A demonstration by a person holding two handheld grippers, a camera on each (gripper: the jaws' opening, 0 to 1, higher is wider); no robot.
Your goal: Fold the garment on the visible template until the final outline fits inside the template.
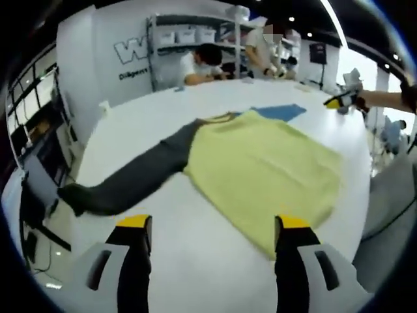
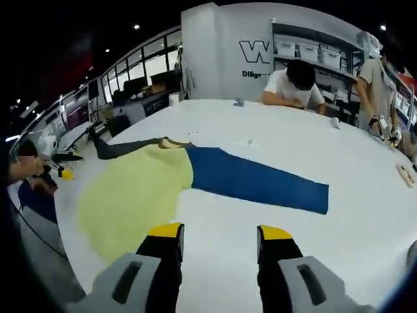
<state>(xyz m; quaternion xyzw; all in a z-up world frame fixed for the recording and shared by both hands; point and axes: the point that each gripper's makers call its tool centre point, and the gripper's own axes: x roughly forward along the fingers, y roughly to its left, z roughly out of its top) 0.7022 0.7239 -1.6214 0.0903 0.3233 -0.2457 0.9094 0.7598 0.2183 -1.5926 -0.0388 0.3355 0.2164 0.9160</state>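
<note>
A garment lies flat on the white round table [image 1: 195, 261]. Its yellow body [image 1: 260, 163] takes up the middle, and a dark grey sleeve [image 1: 130, 182] stretches left to the table edge. On the far side a blue sleeve [image 1: 281, 111] peeks out. In the right gripper view the yellow body [image 2: 130, 195] is at the left, the blue sleeve [image 2: 254, 179] runs right, and the grey sleeve [image 2: 124, 149] points away. My left gripper [image 1: 214, 225] is open above the near hem. My right gripper [image 2: 220, 232] is open over bare table [image 2: 365, 228]. Each shows in the other's view [image 1: 342, 101] [image 2: 55, 156].
People in white shirts [image 1: 202, 65] [image 2: 296, 81] lean on the far rim of the table. Behind them stand shelves with bins [image 2: 319, 55]. Small items [image 2: 405, 173] lie near the right edge. Desks and monitors [image 1: 39, 163] sit beyond the table's left side.
</note>
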